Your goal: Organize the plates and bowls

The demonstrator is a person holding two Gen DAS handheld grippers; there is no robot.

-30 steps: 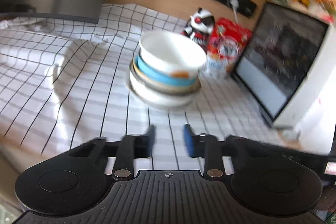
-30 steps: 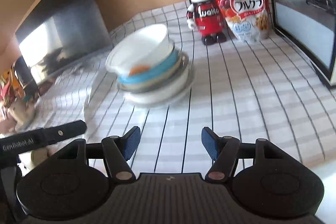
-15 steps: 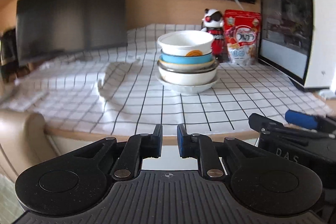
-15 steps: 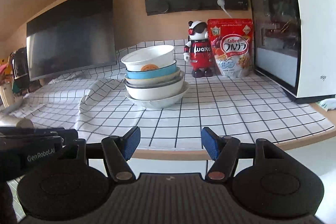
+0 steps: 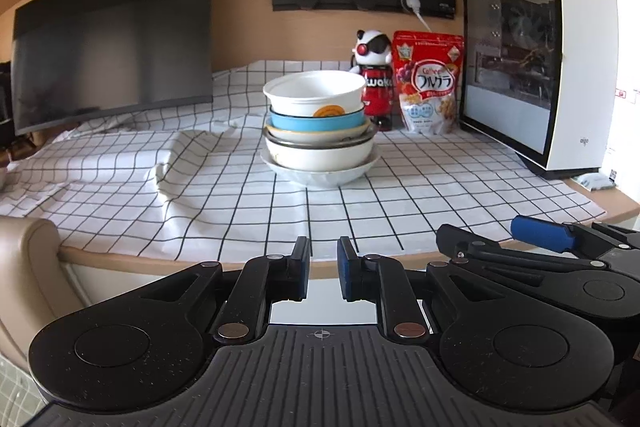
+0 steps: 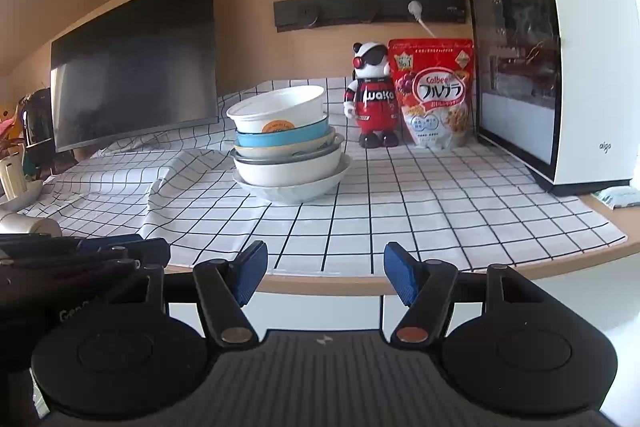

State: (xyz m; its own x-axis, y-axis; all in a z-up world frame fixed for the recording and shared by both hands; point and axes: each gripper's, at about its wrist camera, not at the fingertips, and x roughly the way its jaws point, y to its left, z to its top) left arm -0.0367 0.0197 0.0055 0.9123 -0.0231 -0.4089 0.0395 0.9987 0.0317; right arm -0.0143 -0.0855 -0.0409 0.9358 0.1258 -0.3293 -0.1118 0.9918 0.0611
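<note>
White bowl [image 5: 314, 93] tops blue bowl [image 5: 316, 121] on black-checked white tablecloth [image 5: 420, 187].

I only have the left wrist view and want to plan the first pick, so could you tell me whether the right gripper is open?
Observer: Yes, the right gripper is wide open, with nothing between its pads.
Operator: Thank you. The toy figure is partly hidden behind the bowl stack here; are they touching?
Observer: No, its feet stand apart from the stack, with checked cloth showing between them.
</note>
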